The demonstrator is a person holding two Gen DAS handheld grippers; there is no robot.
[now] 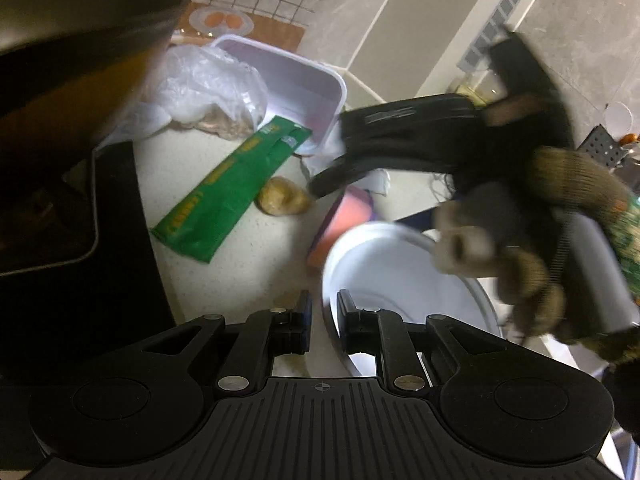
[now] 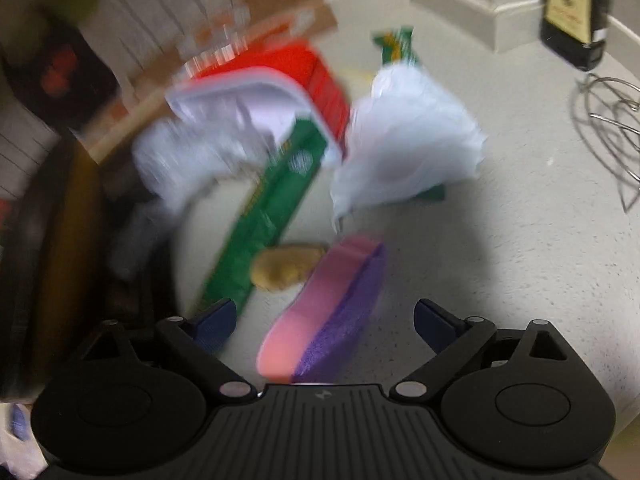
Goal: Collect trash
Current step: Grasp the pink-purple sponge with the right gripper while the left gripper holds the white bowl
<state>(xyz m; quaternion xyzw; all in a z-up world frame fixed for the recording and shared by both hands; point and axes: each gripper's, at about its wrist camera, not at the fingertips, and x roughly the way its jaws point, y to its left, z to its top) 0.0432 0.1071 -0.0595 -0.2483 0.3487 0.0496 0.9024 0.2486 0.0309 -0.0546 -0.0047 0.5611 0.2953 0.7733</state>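
Left gripper (image 1: 324, 308): nearly closed, pinching what looks like the rim of a white bowl (image 1: 400, 276). Holds it low at 5 o'clock in the left view, mouth up, probably to serve as the catch for scraps.

Right gripper (image 2: 324, 308): jaws wide, nothing gripped. Hangs nose-down over a pink-and-purple sponge (image 2: 340, 288), which sits between the fingers without touching either pad. Looks spread that far to clear the sponge's width. Carried by a gloved hand (image 1: 560, 200) at 3 o'clock in the left view.

Trash loose on the pale counter (image 1: 260, 272):
- green wrapper (image 1: 224, 196), flat, running from centre toward 8 o'clock
- brown lump (image 1: 282, 202) just beside the wrapper's edge; material unclear
- white tissue (image 2: 404, 140), crumpled, at 1 o'clock in the right view
- clear bag (image 1: 208, 80) bunched against a plastic tub (image 1: 304, 84) at 11 o'clock

Right view badly smeared; fine detail unreadable.

Judged step: lining up on the sponge, bowl waiting close by.
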